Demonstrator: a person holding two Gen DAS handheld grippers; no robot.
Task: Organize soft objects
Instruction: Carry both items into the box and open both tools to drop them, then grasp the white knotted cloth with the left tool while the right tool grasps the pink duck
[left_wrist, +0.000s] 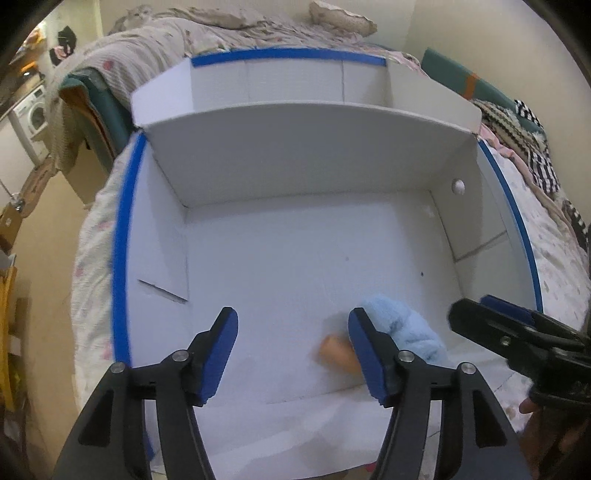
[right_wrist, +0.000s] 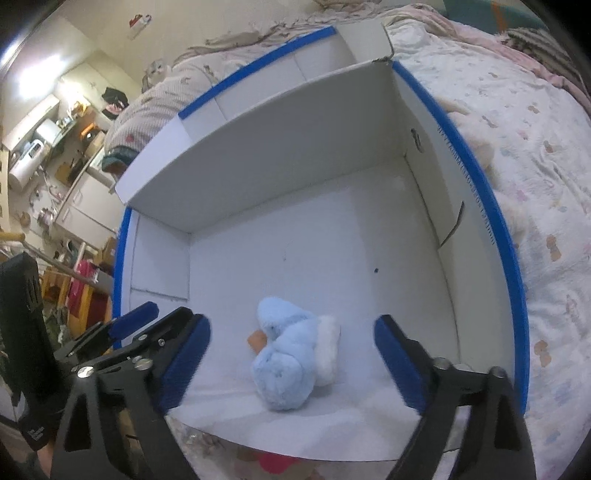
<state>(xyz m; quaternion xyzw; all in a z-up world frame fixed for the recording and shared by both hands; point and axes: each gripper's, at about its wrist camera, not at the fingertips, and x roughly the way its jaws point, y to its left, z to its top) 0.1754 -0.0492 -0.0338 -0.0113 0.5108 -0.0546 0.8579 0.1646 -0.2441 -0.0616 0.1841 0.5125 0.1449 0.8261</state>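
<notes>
The blue toy (right_wrist: 291, 354) is seen lying in the white box (right_wrist: 295, 155). Both jaws are held wide apart, empty. The soft toy could be pushed away if grabbed off-center.

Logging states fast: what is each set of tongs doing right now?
Left tongs: open, holding nothing.
Right tongs: open, empty, above the blue plush toy lying in the white box.

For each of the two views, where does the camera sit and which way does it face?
Left wrist: on the left gripper, looking down into the white box; its open fingers show, the right gripper entering beside them.
Right wrist: on the right gripper, above the blue plush toy; open fingers, left gripper alongside.
Shared: box, toy, bed.
</notes>
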